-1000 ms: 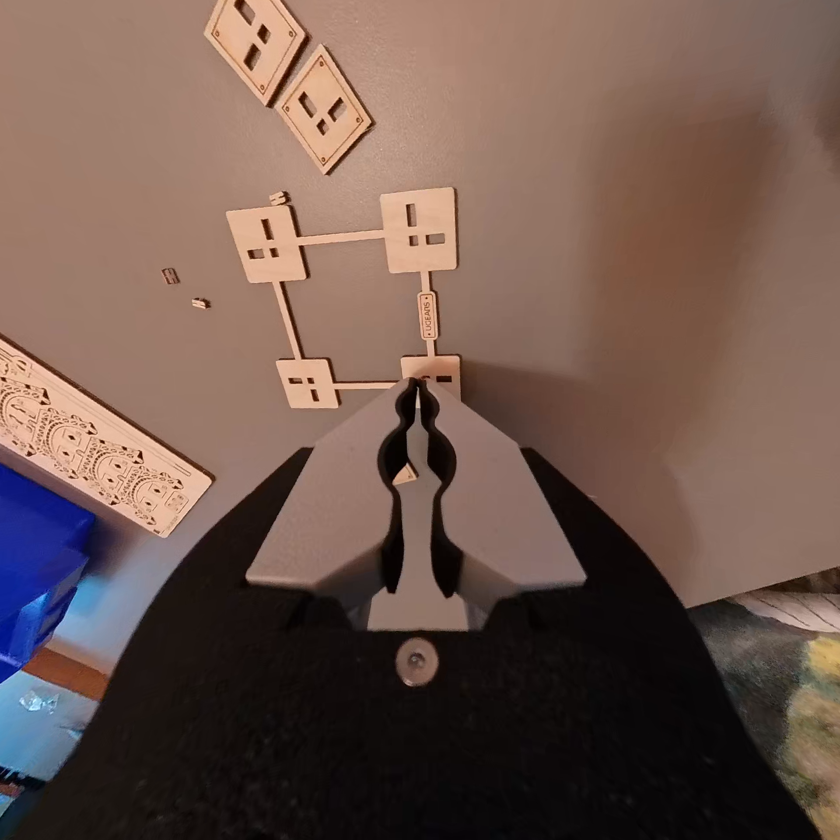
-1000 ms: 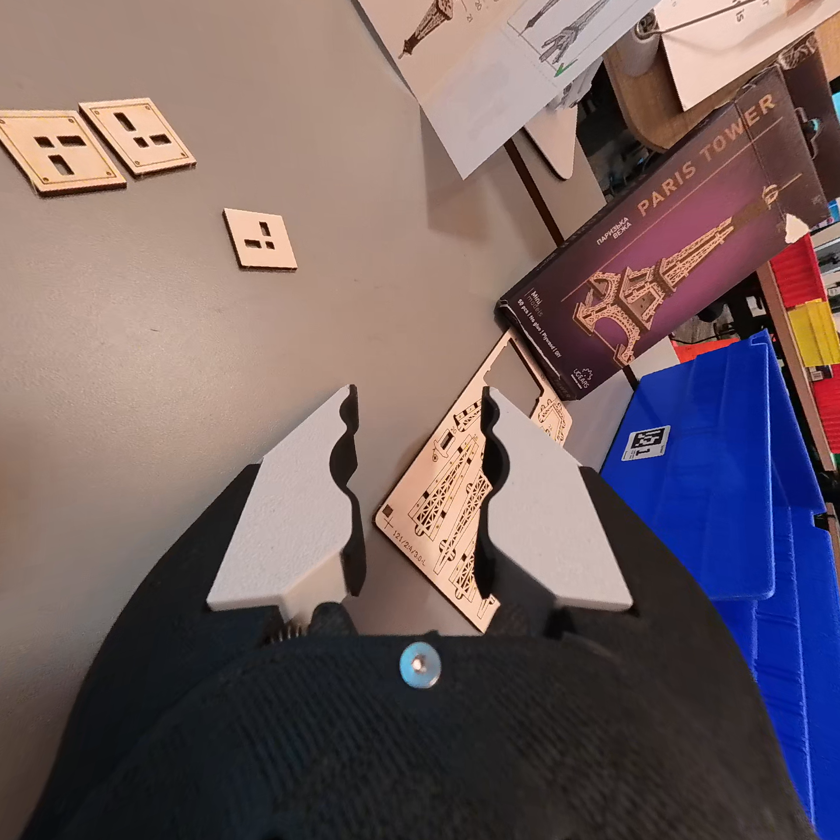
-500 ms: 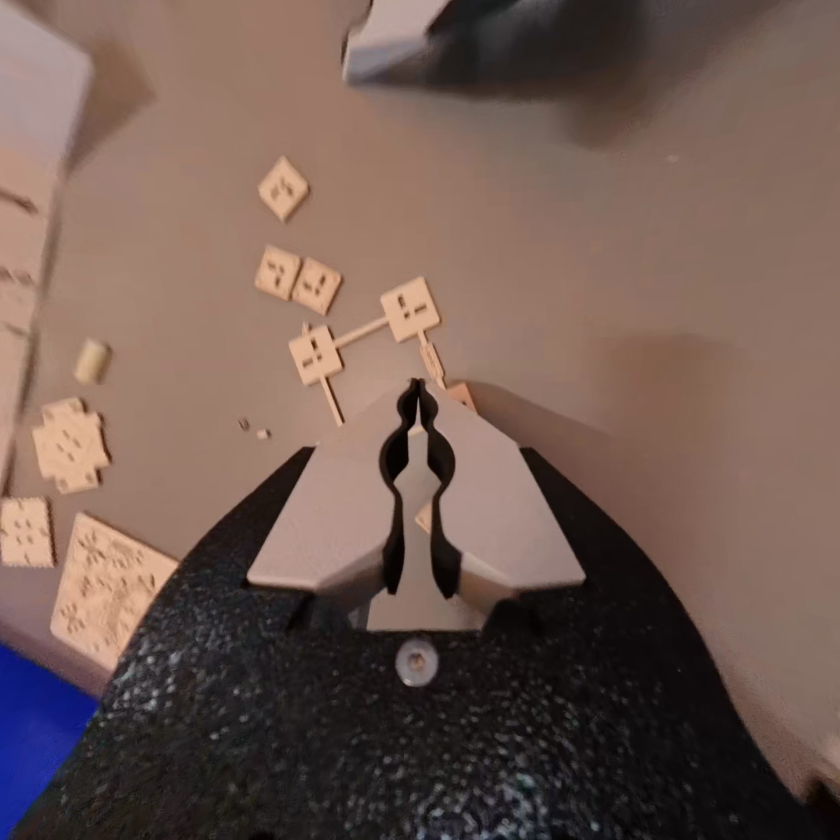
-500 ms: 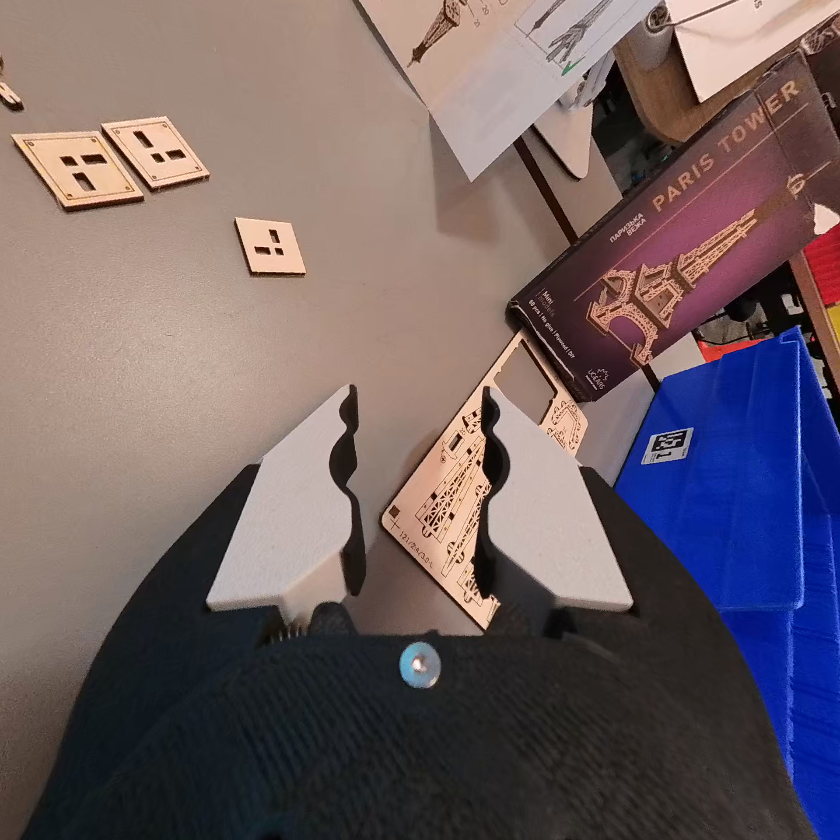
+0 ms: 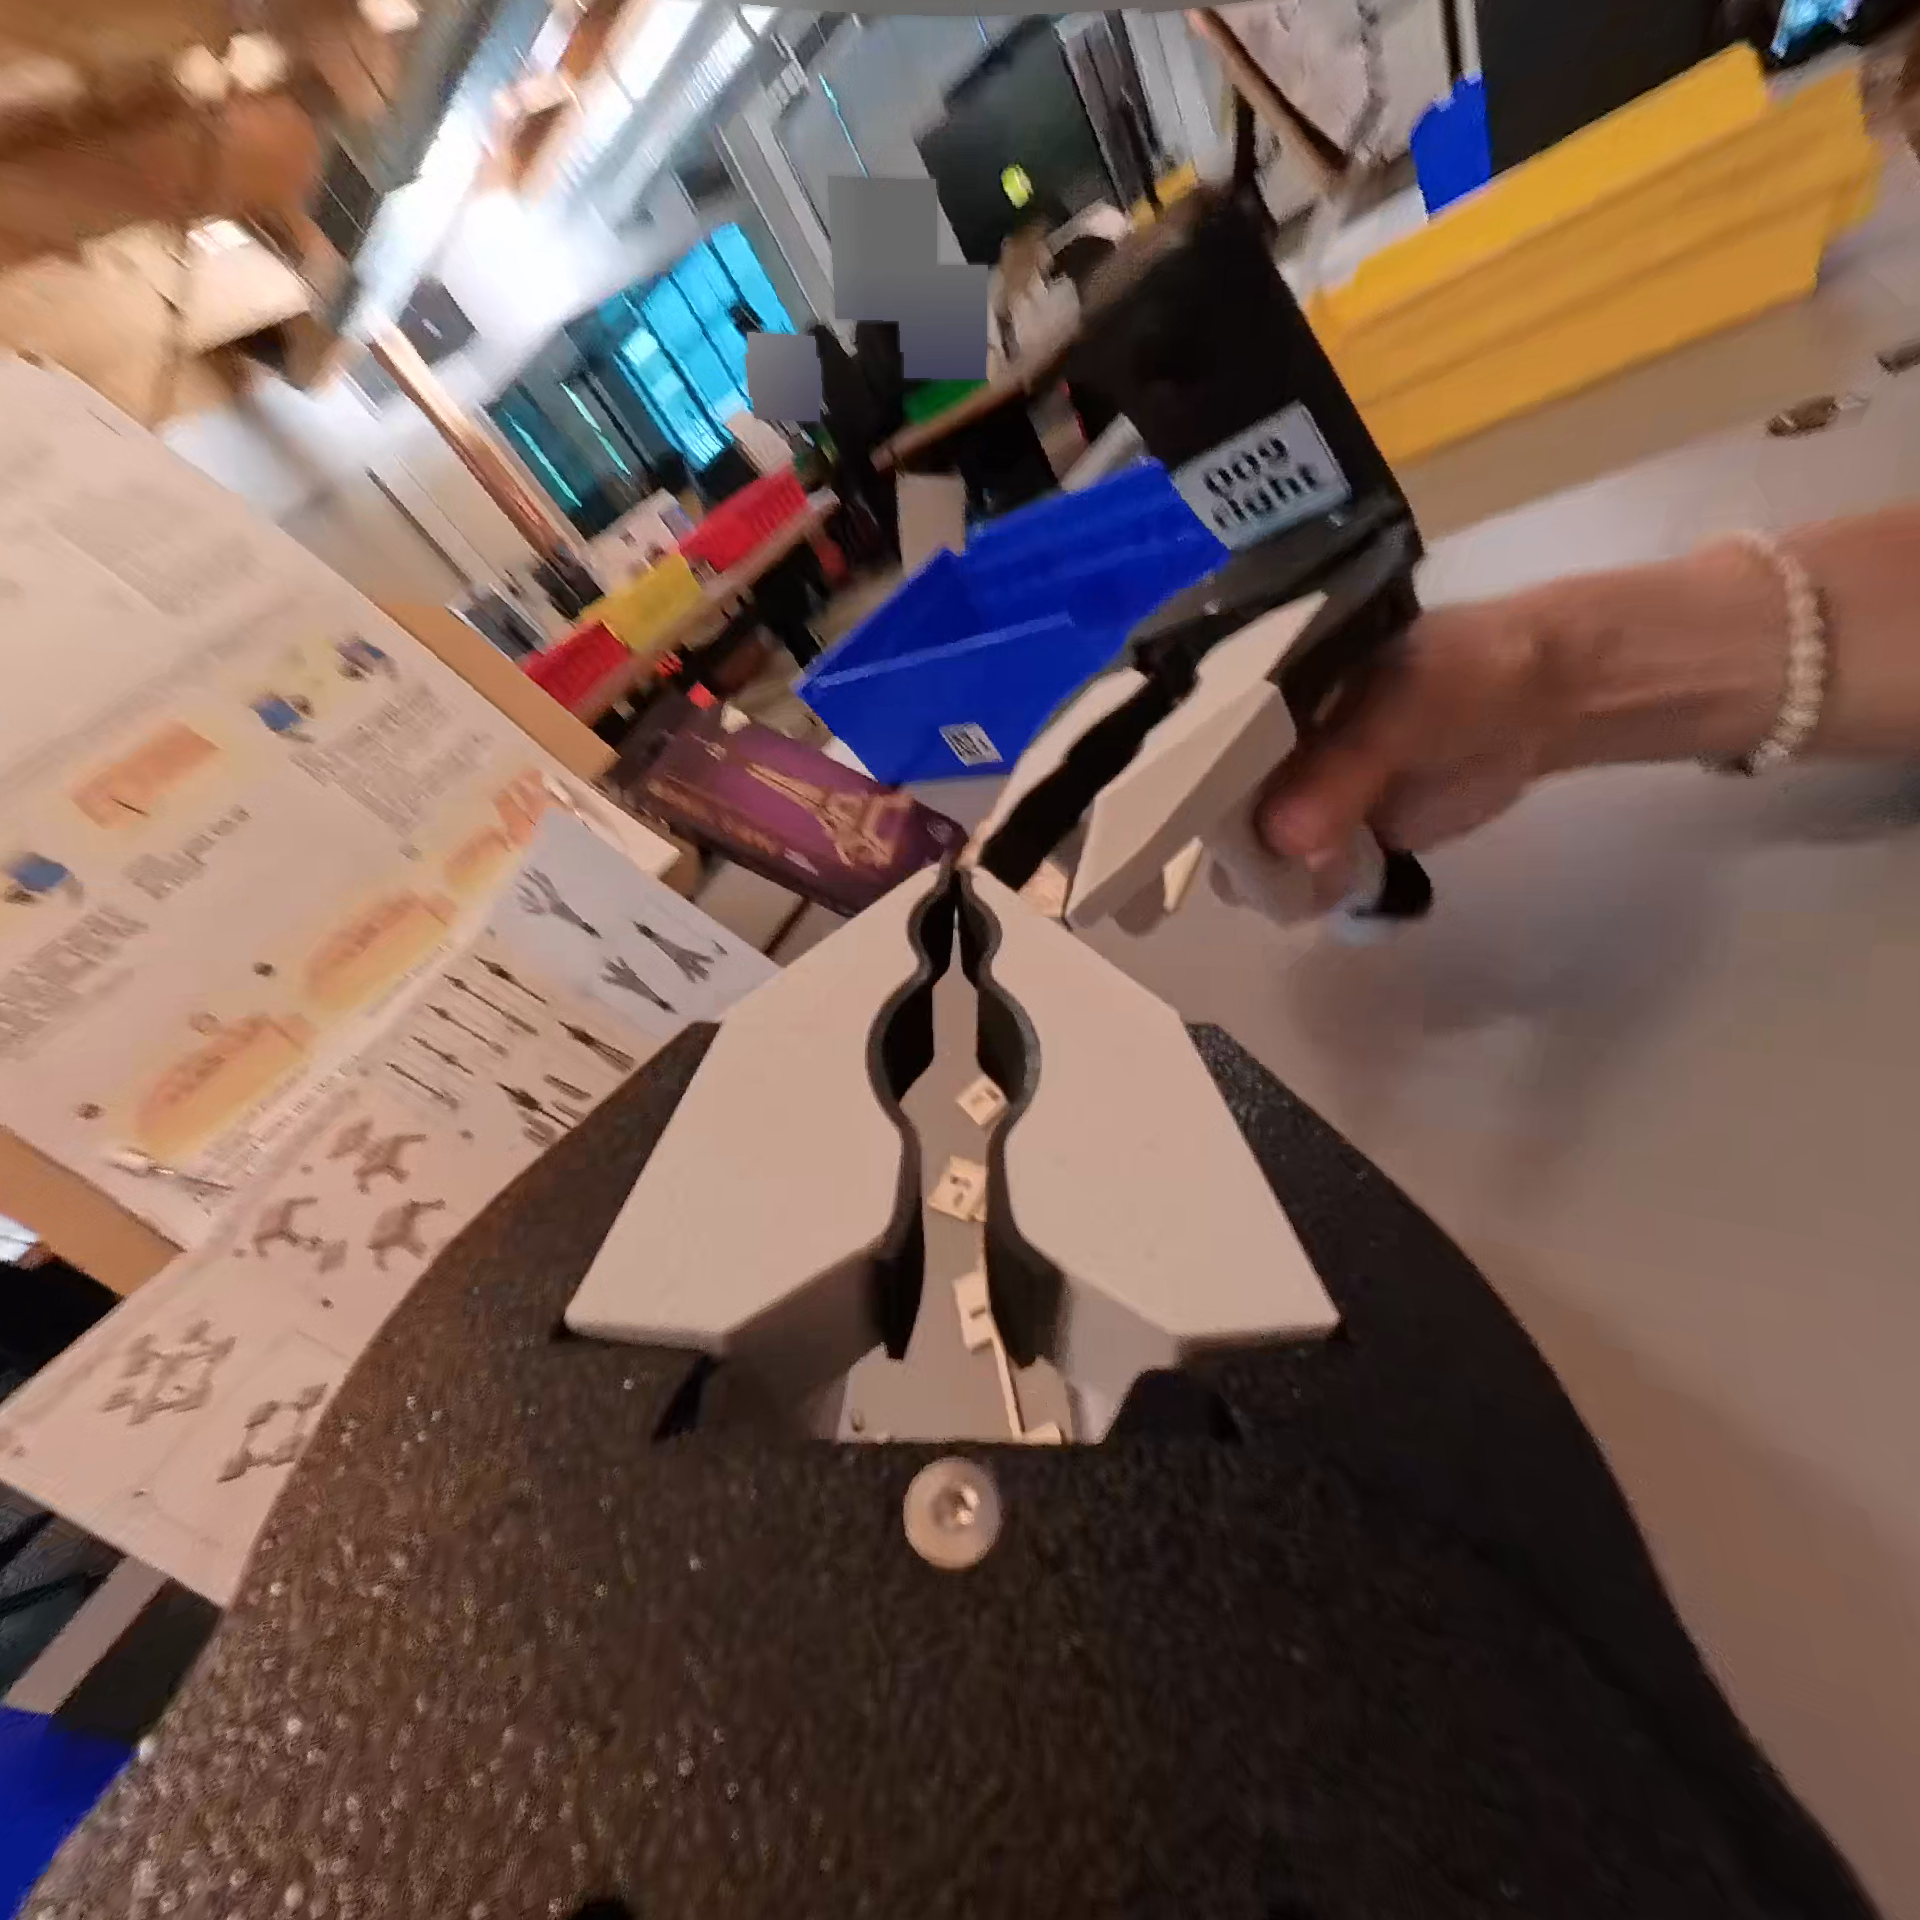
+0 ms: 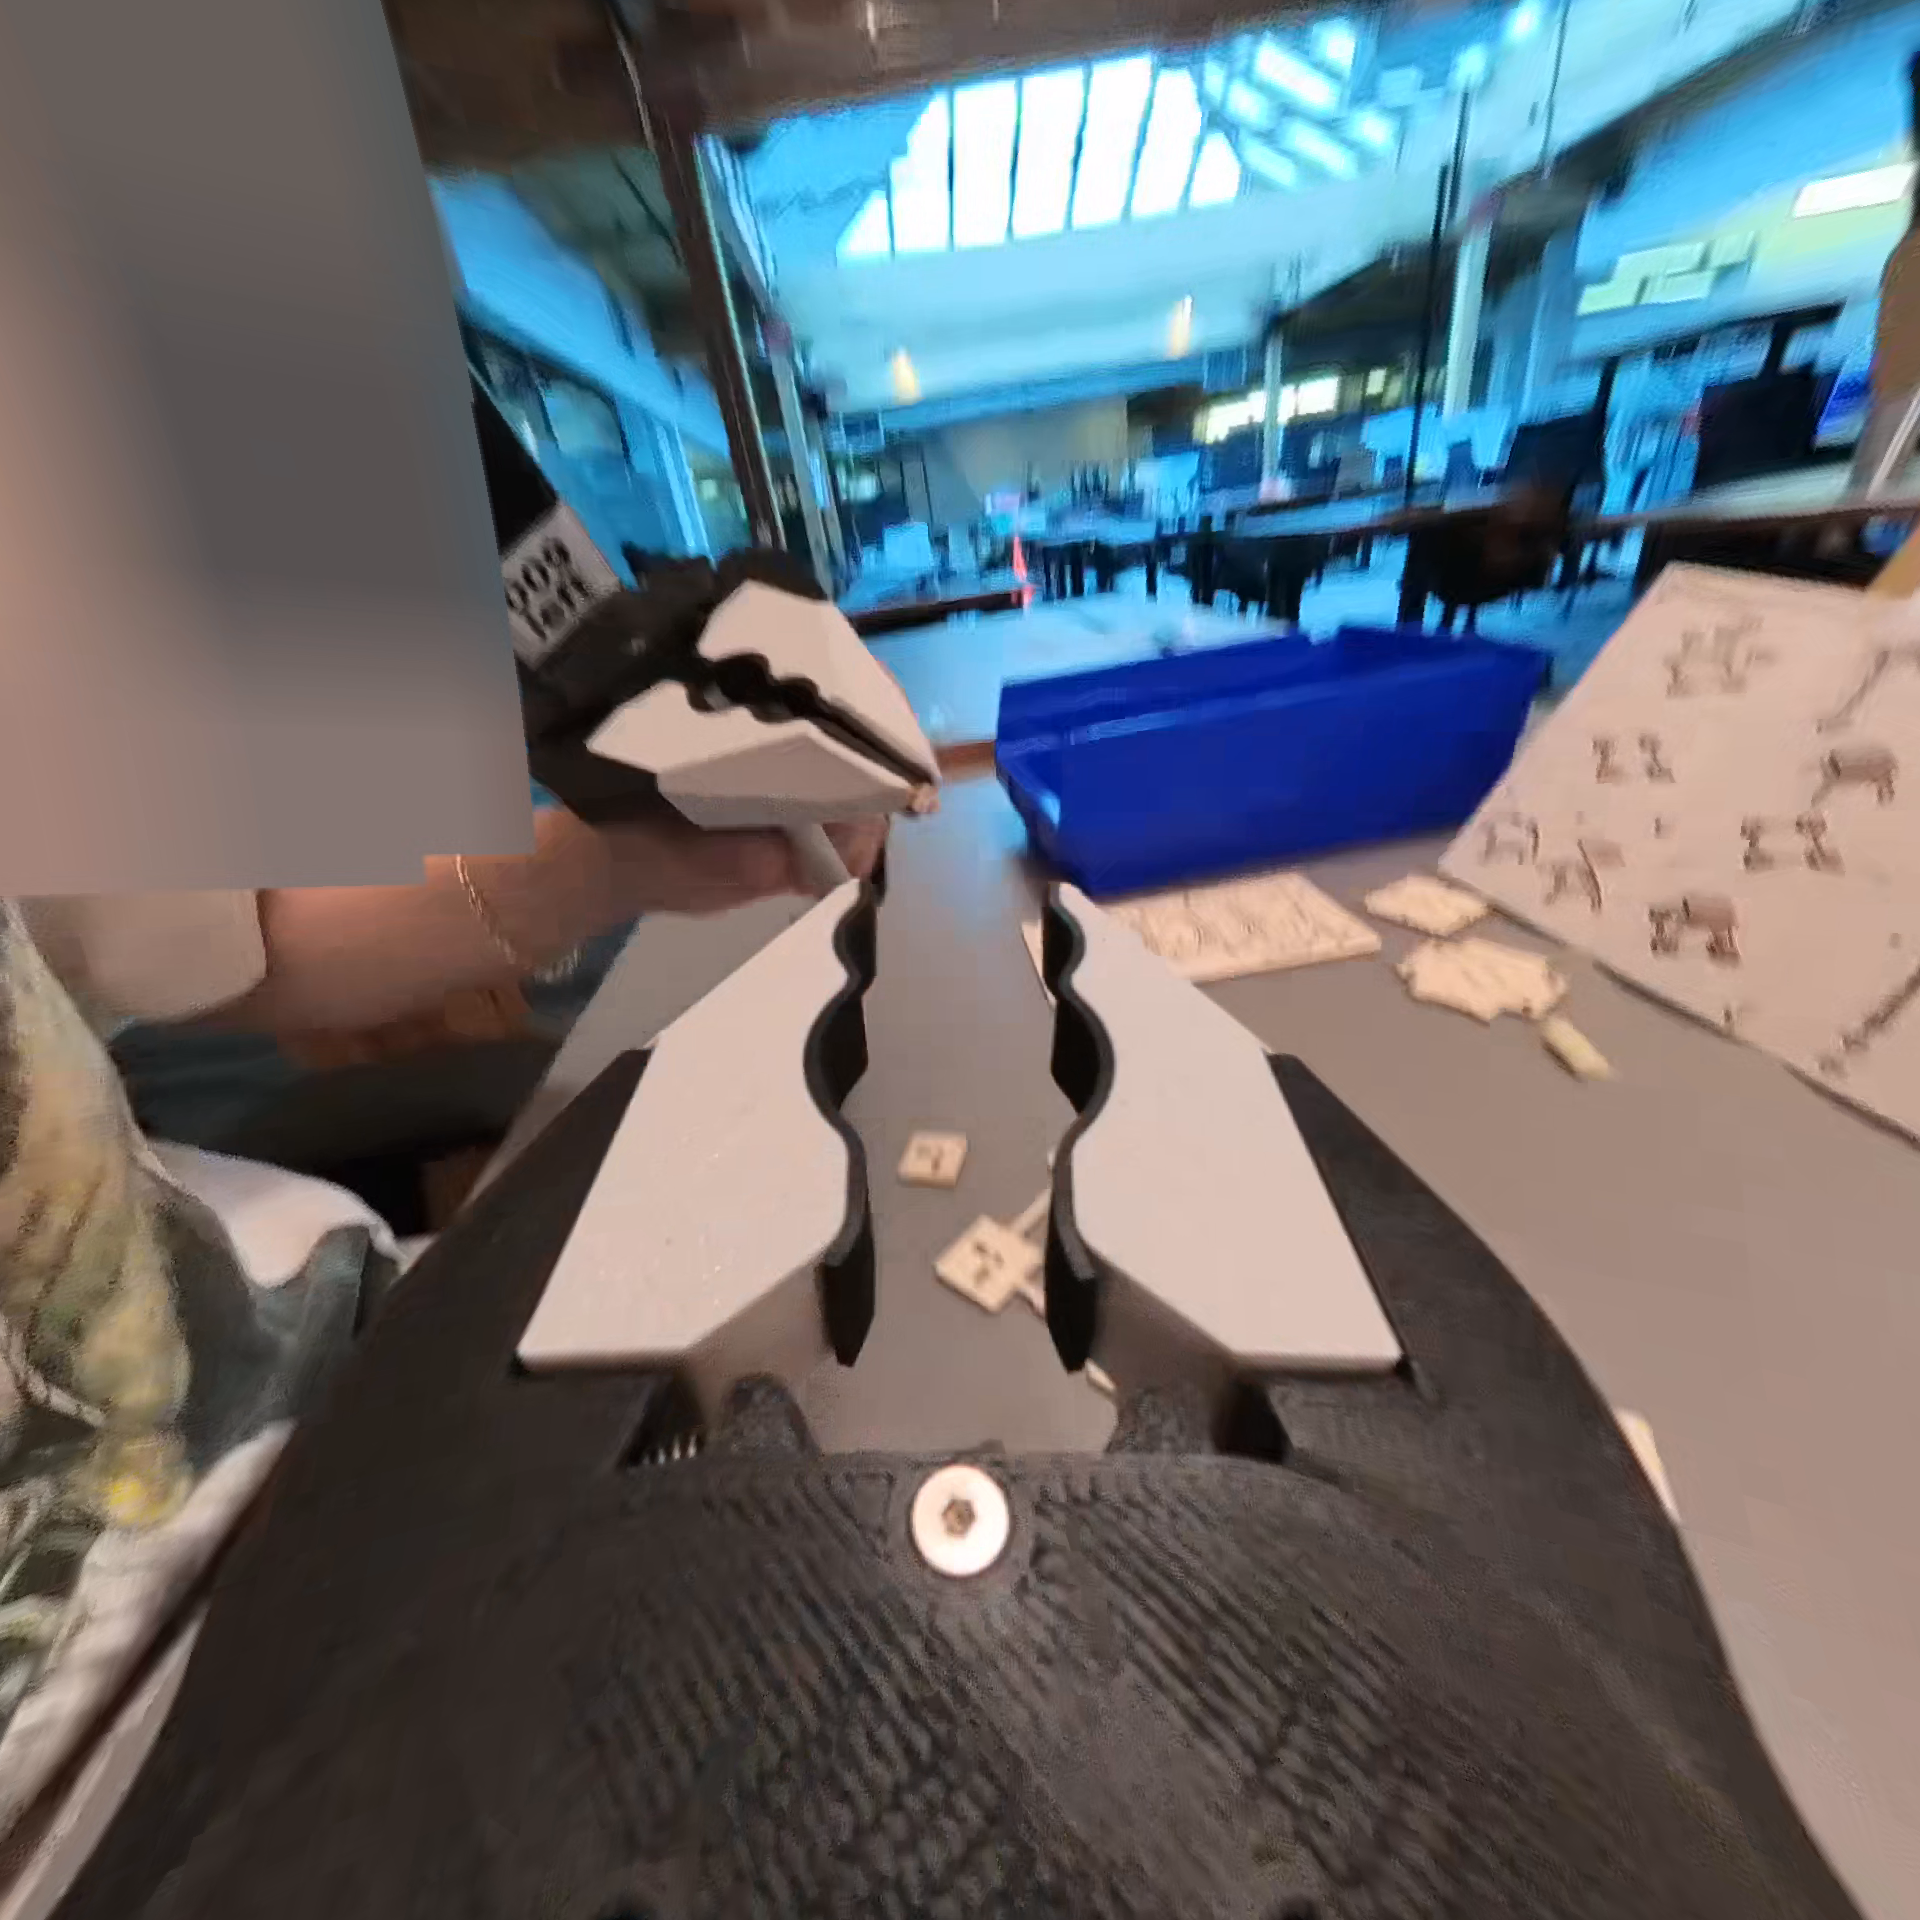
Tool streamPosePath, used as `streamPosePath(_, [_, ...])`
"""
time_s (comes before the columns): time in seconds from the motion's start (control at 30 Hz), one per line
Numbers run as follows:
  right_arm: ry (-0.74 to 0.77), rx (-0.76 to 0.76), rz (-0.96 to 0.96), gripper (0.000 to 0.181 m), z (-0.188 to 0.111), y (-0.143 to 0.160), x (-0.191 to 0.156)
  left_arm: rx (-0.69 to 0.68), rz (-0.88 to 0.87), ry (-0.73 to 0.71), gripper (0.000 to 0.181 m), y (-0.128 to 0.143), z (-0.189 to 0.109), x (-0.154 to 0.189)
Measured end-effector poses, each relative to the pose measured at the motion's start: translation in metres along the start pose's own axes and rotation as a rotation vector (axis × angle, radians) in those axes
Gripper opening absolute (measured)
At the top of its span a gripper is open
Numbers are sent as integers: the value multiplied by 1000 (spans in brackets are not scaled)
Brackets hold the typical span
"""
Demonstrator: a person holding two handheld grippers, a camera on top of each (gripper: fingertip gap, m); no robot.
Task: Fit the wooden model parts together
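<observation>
Both grippers up off the table

My left gripper (image 5: 954,891) is pinched on a tiny pale wooden piece (image 6: 921,798) at its tips; its axis is too small to tell. My right gripper (image 6: 951,914) stands apart, empty. Small square slotted wooden plates (image 6: 932,1156) lie flat on the grey table (image 6: 1558,1195) below.

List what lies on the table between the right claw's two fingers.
Right wrist view: a small wooden square and, nearer, a corner of the wooden frame, both on the grey table.
</observation>
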State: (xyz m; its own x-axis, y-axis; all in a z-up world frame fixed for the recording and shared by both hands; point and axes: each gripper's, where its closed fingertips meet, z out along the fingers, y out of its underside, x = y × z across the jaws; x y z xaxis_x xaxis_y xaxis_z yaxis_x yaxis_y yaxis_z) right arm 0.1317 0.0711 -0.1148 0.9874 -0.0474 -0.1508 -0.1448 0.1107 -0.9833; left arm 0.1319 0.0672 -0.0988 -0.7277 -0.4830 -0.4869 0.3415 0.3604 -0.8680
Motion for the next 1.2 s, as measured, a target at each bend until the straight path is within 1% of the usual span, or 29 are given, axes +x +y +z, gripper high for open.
streamPosePath(0.07, [-4, 74, -6, 23, 6, -11, -8, 42, 14, -36, 0, -8, -3, -3])
streamPosePath(0.13, [61, 112, -42, 19, 8, -17, -4, 61, 14, -48, 0, -13, -5, -2])
streamPosePath(0.27, [79, 206, -141, 11, 3, -31, -9, 59, -2, -73, 0, -13, -8, -4])
streamPosePath(0.33, [69, 198, -188, 13, 3, -30, -13, 70, -32, -78, 0, -14, -9, -4])
streamPosePath(0.37, [60, 201, -203, 17, 3, -31, -16, 77, -41, -79, 0, -15, -10, -4])
streamPosePath(0.43, [43, 213, -204, 18, 4, -32, -20, 86, -56, -74, 0, -16, -9, -3])
streamPosePath(0.53, [50, 213, -200, 15, 5, -32, -19, 101, -62, -67, 0, -19, -8, -2])
streamPosePath(0.7, [51, 214, -215, 1, 4, -32, -21, 102, -67, -61, 0, -19, -6, 0])
streamPosePath(0.83, [53, 222, -216, 0, 2, -34, -20, 105, -73, -54, 0, -20, -6, 0])
streamPosePath(0.93, [62, 213, -232, 0, -1, -33, -16, 81, -54, -20, 0, -16, -6, 2])
streamPosePath(1.0, [59, 195, -286, 0, -2, -31, -18, 71, -5, 9, 1, -15, -9, 4])
streamPosePath(1.03, [64, 171, -336, 0, -1, -28, -18, 60, 24, 27, 4, -15, -10, 3])
streamPosePath(1.1, [50, 106, -434, 0, 1, -17, -21, 30, 66, 84, 11, -13, -13, 4])
streamPosePath(1.13, [40, 84, -468, 0, 1, -13, -21, 25, 80, 128, 11, -14, -15, 6])
streamPosePath(1.2, [1, 104, -504, 0, -1, -11, -25, 11, 108, 225, 8, -16, -19, 12])
